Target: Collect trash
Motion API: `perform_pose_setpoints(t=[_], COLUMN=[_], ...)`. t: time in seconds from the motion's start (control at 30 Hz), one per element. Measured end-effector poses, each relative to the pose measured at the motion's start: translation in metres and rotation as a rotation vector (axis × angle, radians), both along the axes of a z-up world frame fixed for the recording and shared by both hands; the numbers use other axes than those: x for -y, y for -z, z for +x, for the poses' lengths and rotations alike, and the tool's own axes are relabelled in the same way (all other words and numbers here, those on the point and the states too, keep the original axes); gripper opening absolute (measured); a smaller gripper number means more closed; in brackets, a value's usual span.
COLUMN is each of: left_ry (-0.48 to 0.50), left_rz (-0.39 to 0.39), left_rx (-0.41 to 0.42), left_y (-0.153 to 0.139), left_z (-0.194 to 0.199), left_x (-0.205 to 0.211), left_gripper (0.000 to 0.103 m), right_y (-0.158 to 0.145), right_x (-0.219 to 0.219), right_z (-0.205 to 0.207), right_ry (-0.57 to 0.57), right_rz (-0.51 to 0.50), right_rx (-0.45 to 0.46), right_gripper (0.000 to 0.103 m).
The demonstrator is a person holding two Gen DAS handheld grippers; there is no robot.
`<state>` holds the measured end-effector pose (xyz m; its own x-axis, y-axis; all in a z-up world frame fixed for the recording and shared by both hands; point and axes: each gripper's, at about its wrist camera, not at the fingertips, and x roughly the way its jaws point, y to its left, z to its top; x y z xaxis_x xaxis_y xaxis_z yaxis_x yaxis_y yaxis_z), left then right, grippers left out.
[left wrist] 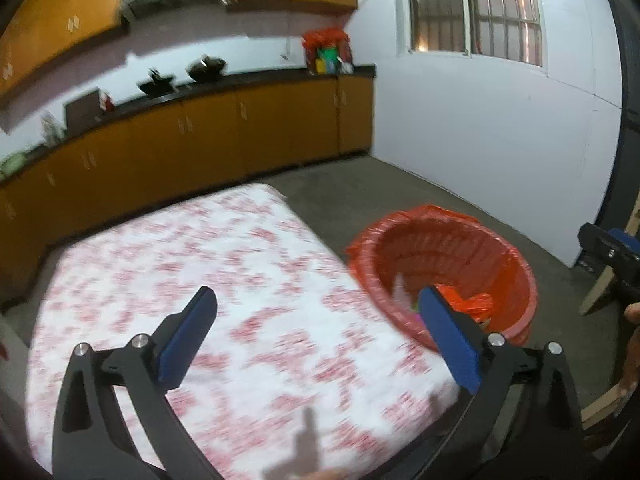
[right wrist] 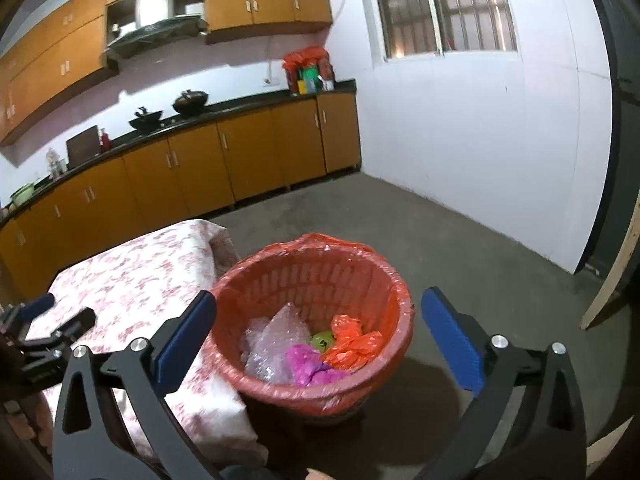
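Two grippers: left gripper (left wrist: 316, 336) and right gripper (right wrist: 316, 338) both gaped wide, nothing between their jaws.
Bin (right wrist: 360, 276): stood on the floor beside the table (right wrist: 132, 276).
Trash (right wrist: 308, 350): lay inside the bin.

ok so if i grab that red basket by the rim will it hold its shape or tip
The basket looks like slotted rigid plastic, so the rim should probably hold its shape. The red liner draped over it may feel slippery. With only bubble wrap and crumpled bags inside, it is likely light and easy to tip.
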<state>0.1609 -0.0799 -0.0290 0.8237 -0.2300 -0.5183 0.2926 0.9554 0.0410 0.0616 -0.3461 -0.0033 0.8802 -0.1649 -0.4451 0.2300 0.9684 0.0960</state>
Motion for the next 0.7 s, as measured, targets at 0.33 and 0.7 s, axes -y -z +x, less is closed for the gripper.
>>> perform_pose_setpoints(t=[0.33, 0.7], left_ry=[-0.153, -0.218], left_rz=[0.006, -0.029], left_rx=[0.063, 0.09], left_y=[-0.014, -0.025], left_z=[-0.062, -0.111], left_x=[-0.057, -0.085], left_gripper=[0.099, 0.099], right_y=[-0.002, -0.009], right_x=[-0.042, -0.075], right_z=[-0.038, -0.064], right_ry=[-0.03, -0.067], right_rz=[-0.072, -0.106], right_rx=[0.01, 0.033], right_gripper=[0.101, 0.101])
